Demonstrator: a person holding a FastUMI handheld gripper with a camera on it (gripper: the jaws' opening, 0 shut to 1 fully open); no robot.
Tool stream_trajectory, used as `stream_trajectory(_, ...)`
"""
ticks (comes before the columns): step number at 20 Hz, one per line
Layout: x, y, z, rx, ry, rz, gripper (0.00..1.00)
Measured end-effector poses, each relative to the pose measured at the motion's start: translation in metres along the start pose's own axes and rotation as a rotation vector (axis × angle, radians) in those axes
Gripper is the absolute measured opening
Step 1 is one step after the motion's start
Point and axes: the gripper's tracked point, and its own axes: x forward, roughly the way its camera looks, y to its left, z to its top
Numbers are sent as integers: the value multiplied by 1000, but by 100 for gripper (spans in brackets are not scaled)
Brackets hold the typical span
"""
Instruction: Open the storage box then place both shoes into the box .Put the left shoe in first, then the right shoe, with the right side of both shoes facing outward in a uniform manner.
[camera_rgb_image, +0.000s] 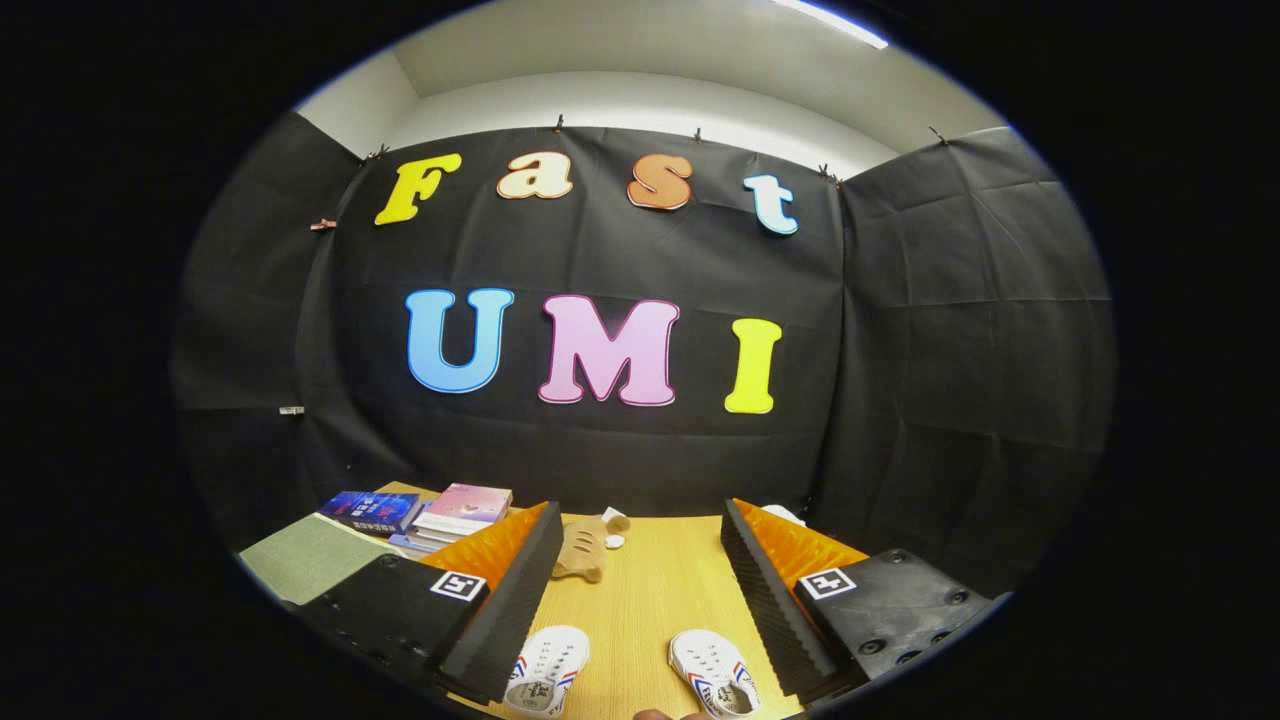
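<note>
Hand-held gripper (640, 590) spread wide, holding nothing, fingers poised above the pale wooden desk (650, 590). Between the fingers, close in, two small white canvas shoes with red and blue side stripes: one (547, 682) beside the left finger, the other (712, 685) near the right finger, apart from each other. Farther ahead between the fingers, a tan plush toy (585, 548) lying on the desk. Beyond the left finger, a stack of books (440, 515) and a grey-green mat (305, 558). Storage box: cannot tell where.

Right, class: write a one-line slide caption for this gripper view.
Open gripper above a wooden table, two small white canvas shoes between its fingers.
</note>
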Motion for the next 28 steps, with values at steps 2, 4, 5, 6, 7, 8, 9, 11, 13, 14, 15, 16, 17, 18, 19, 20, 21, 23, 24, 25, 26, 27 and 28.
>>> stream_trajectory(2, 1, 0, -1, -6, 3, 7, 97)
stream_trajectory(4, 2, -2, -1, -1, 3, 3, 98)
stream_trajectory(5, 3, -4, -1, 5, 6, -1, 97)
stream_trajectory(6, 3, -3, -3, 9, 12, -1, 97)
stream_trajectory(7, 4, -2, -5, 13, 19, 0, 97)
stream_trajectory(8, 5, -2, -8, 16, 29, 1, 97)
stream_trajectory(9, 7, -1, -11, 21, 43, 5, 97)
stream_trajectory(11, 9, 4, -19, 43, 75, 23, 97)
stream_trajectory(13, 12, 12, -29, 79, 111, 53, 97)
stream_trajectory(14, 13, 19, -37, 95, 138, 75, 97)
stream_trajectory(15, 14, 27, -44, 111, 165, 103, 98)
stream_trajectory(16, 15, 36, -53, 132, 201, 136, 98)
stream_trajectory(17, 16, 46, -61, 155, 233, 171, 99)
stream_trajectory(18, 13, 59, -69, 189, 266, 219, 100)
stream_trajectory(19, 12, 72, -77, 224, 300, 262, 99)
stream_trajectory(20, 8, 83, -87, 252, 338, 305, 98)
stream_trajectory(21, 5, 95, -96, 277, 374, 347, 98)
stream_trajectory(23, -5, 119, -111, 323, 444, 440, 99)
stream_trajectory(24, -10, 131, -119, 344, 481, 487, 98)
stream_trajectory(25, -16, 144, -128, 367, 517, 538, 99)
stream_trajectory(26, -25, 157, -137, 393, 556, 589, 99)
stream_trajectory(27, -33, 170, -145, 423, 597, 640, 99)
stream_trajectory(28, -39, 182, -154, 449, 640, 684, 98)
